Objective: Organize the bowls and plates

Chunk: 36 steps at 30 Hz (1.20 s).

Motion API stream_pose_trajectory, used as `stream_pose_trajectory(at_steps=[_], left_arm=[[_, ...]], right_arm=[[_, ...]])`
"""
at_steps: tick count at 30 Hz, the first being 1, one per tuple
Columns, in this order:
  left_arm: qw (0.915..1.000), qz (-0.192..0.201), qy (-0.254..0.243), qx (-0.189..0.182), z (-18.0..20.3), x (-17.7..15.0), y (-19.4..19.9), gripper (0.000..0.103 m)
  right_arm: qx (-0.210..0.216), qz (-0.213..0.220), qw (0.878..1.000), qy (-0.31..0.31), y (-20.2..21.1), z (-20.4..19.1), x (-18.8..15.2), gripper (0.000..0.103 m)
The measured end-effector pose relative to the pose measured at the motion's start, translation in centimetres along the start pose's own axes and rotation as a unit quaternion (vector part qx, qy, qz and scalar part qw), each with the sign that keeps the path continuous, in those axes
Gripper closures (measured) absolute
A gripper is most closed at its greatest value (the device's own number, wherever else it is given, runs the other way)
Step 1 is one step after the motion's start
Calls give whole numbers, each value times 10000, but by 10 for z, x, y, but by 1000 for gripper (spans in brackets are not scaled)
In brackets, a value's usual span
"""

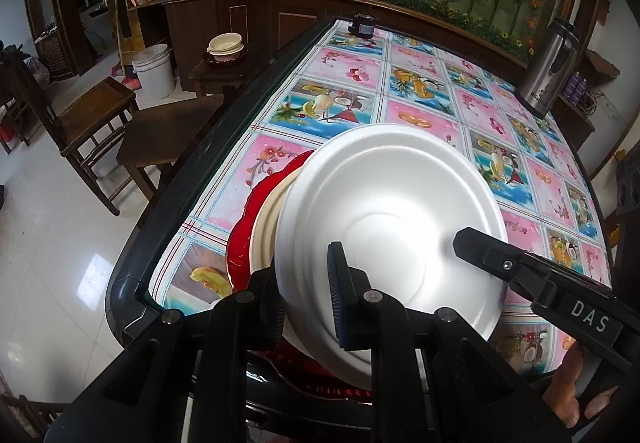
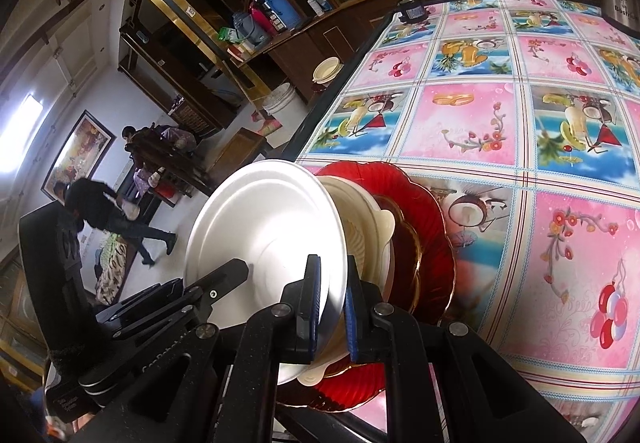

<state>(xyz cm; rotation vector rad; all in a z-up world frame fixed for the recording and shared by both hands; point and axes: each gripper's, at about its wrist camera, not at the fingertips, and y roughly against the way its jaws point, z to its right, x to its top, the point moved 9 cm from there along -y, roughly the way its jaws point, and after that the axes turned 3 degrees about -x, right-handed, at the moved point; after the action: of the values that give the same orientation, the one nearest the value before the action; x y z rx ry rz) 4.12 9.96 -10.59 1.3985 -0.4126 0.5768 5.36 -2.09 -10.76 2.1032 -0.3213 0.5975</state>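
Note:
A white bowl (image 1: 388, 219) sits nested in a cream bowl (image 1: 266, 227) on a red glass plate (image 1: 240, 243) near the table's left front edge. My left gripper (image 1: 308, 295) is shut on the white bowl's near rim, one blue pad inside the bowl. My right gripper (image 2: 332, 307) is shut on the rim of the same white bowl (image 2: 264, 235), above the cream bowl (image 2: 372, 235) and red plate (image 2: 424, 227). The right gripper's finger (image 1: 492, 255) shows in the left wrist view; the left gripper's finger (image 2: 216, 283) shows in the right wrist view.
The table has a bright patterned cloth (image 1: 420, 91) under glass. A steel thermos (image 1: 550, 63) stands at the far right and a dark jar (image 1: 362, 25) at the far edge. Another stack of cream bowls (image 1: 226, 47) sits on a stool beyond wooden chairs (image 1: 92, 123).

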Motion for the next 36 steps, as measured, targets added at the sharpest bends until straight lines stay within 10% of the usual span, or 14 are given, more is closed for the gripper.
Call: stream_pose_trajectory(at_steps=[36], left_arm=[[9984,499,9,-257,20,26,29,87]], right_arm=[[64,56,9999,-103,18,-4,18,90]])
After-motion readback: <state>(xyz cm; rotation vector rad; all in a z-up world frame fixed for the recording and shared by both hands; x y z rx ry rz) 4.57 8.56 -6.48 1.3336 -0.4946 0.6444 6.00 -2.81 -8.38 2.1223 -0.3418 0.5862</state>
